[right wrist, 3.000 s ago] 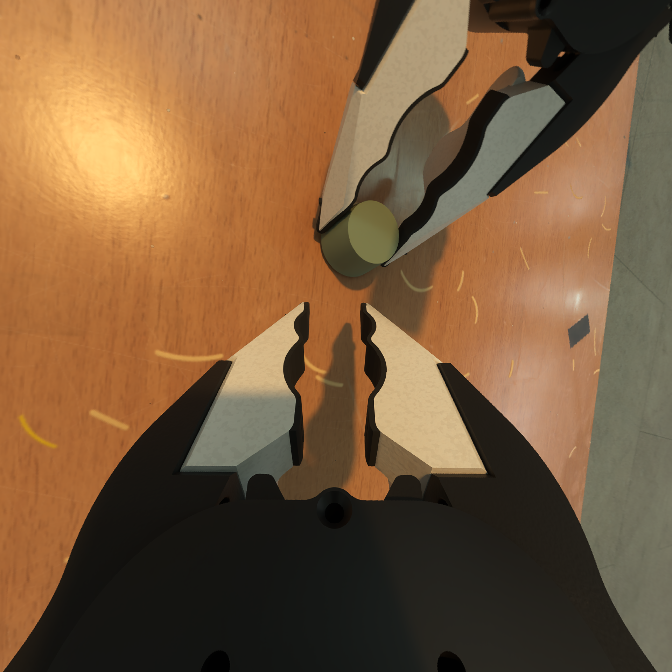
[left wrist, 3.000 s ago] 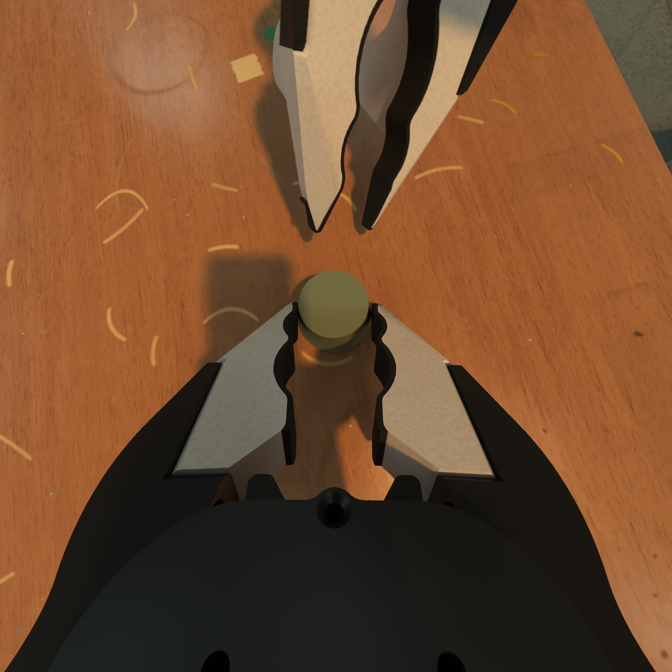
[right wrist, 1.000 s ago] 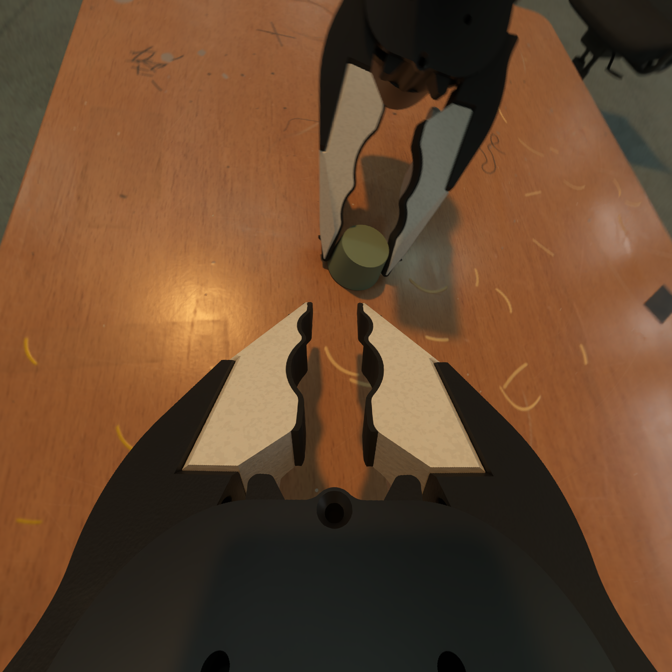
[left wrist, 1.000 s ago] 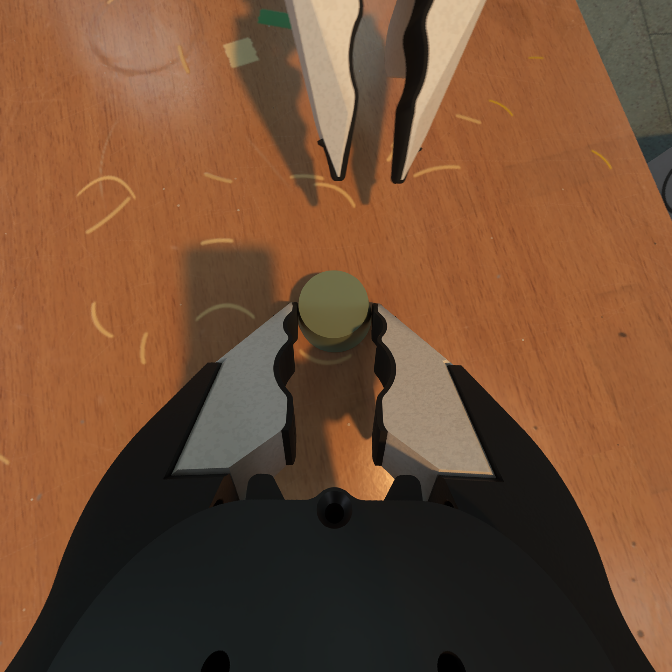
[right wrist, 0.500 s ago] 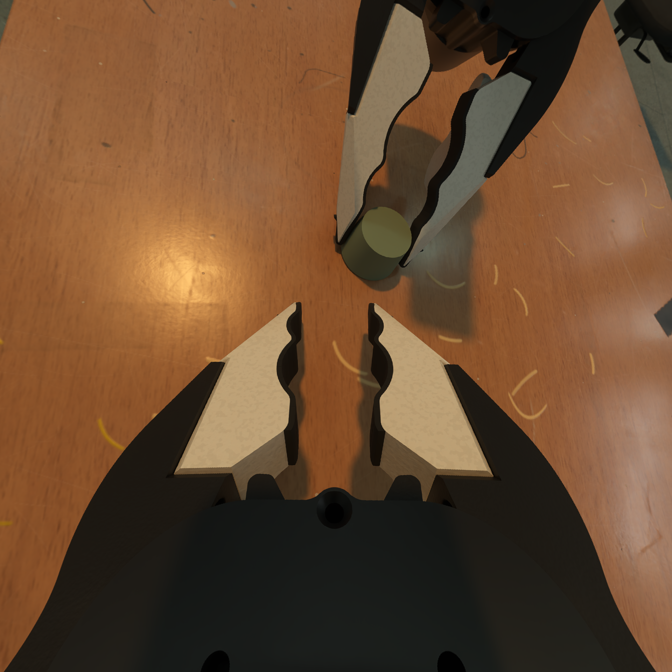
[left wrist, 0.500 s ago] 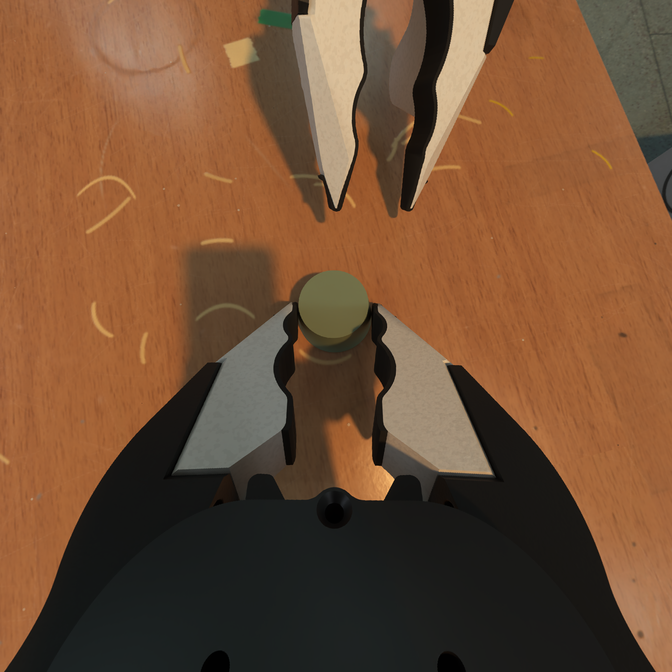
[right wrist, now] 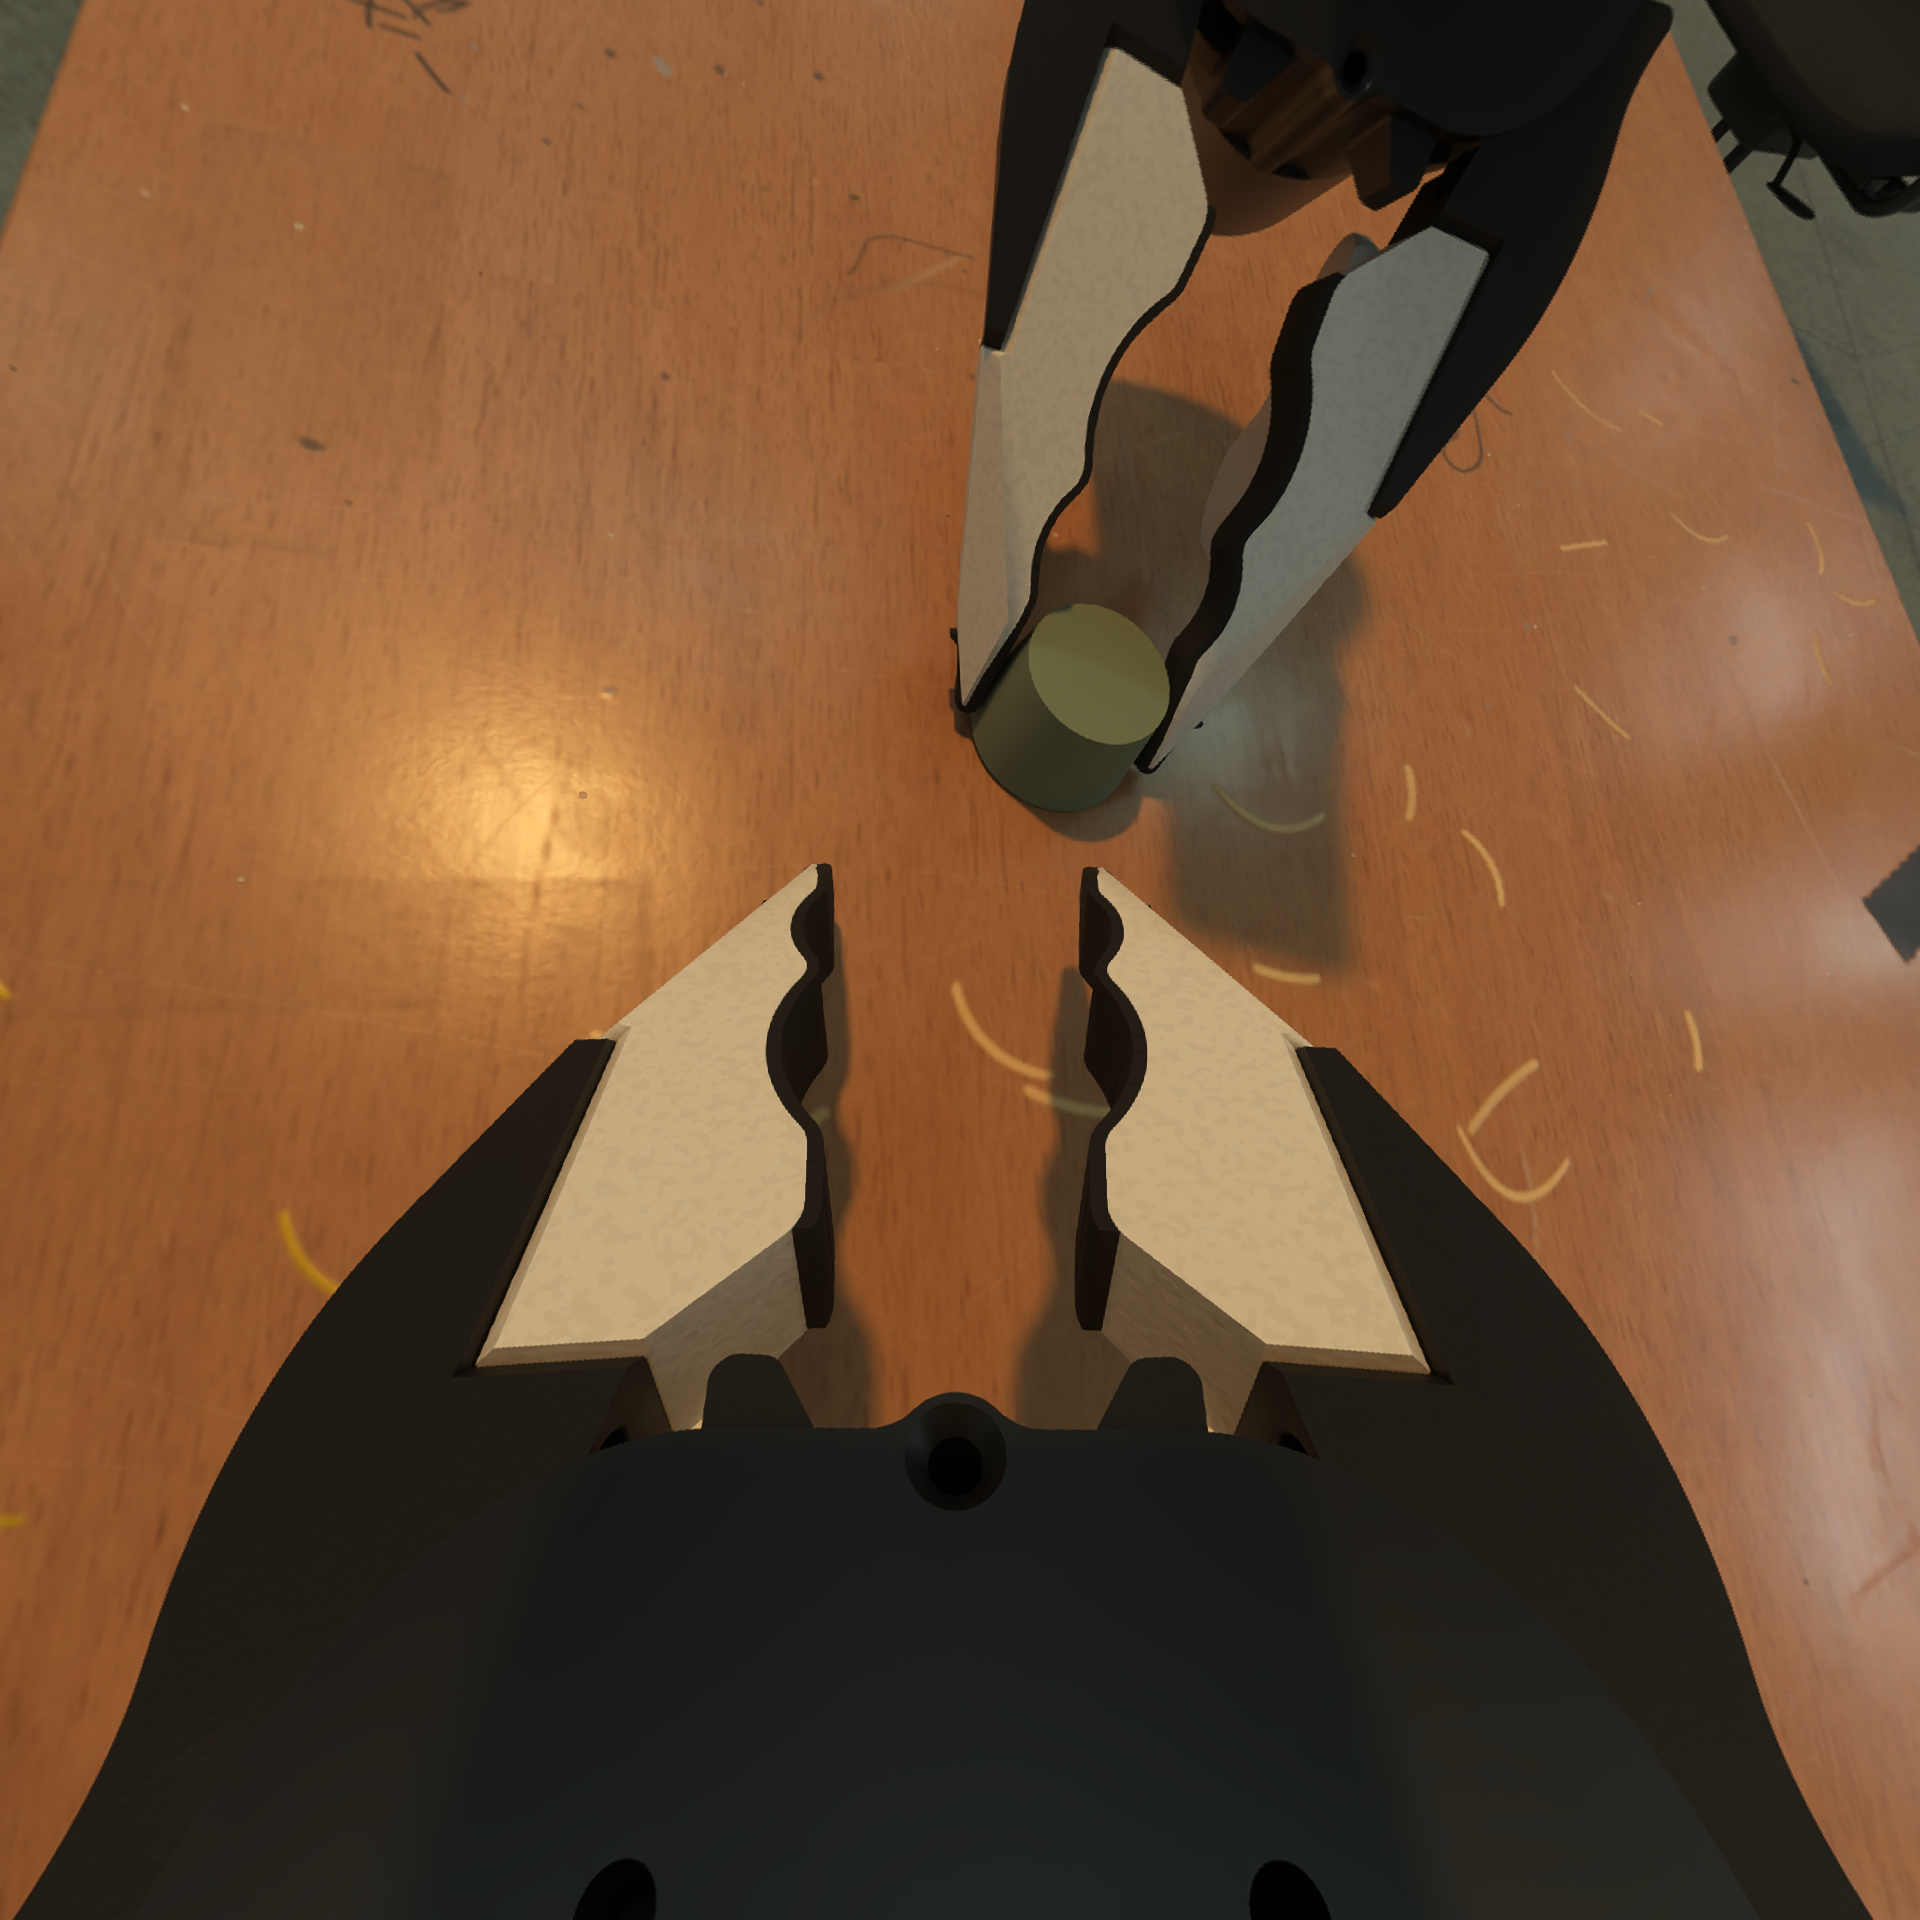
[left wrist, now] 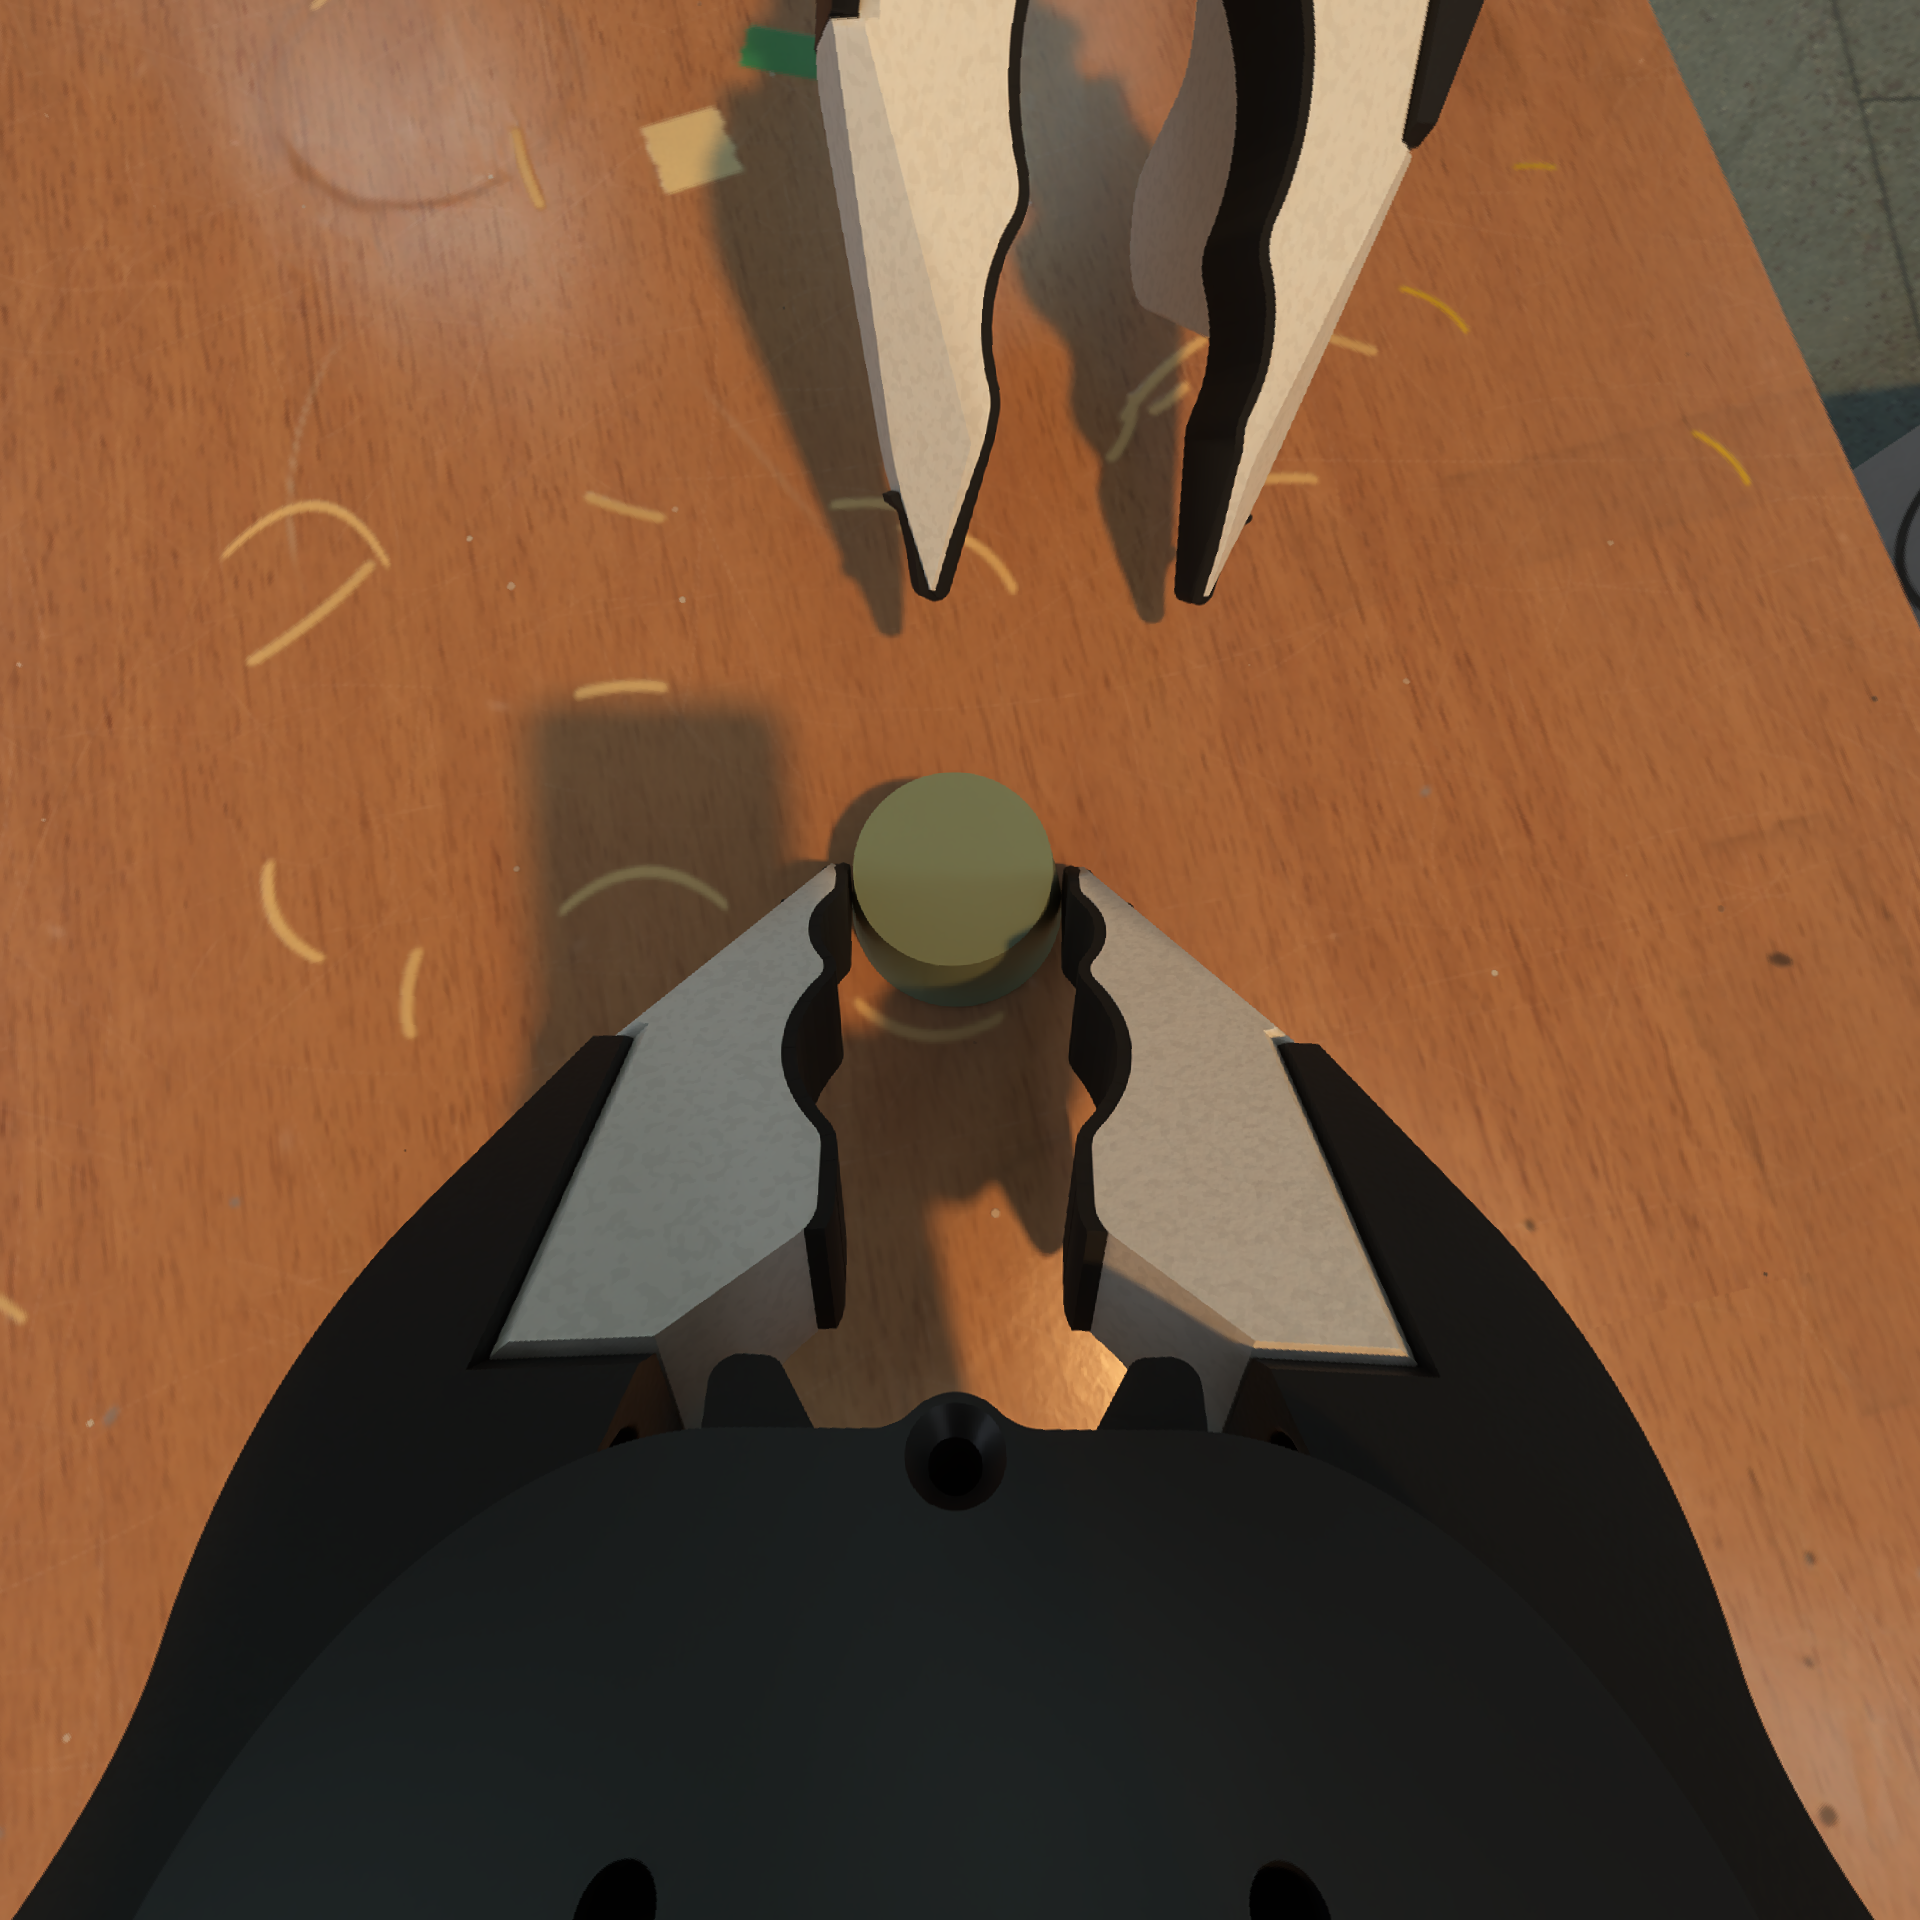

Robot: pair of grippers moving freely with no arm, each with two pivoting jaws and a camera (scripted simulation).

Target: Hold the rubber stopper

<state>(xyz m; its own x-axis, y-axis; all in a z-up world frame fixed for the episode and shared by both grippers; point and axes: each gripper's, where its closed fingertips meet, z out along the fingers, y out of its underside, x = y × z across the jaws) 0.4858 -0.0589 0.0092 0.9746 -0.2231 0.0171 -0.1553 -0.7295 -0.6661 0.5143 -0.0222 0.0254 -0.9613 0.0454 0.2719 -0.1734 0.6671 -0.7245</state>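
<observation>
The rubber stopper is a short olive-green cylinder standing on the wooden table. My left gripper is shut on it, fingertips pressing its two sides. In the right wrist view the stopper sits between the left gripper's fingertips, up and right of centre. My right gripper is open and empty, its tips a short way in front of the stopper. In the left wrist view the right gripper points down at the table beyond the stopper.
Thin yellow shavings lie scattered on the table. A tan scrap and a green scrap lie at the far side. The table's right edge meets grey floor. A dark scrap lies at the right.
My right gripper has opened wider and come nearer the stopper after backing off. My left gripper has stayed shut on the stopper without moving.
</observation>
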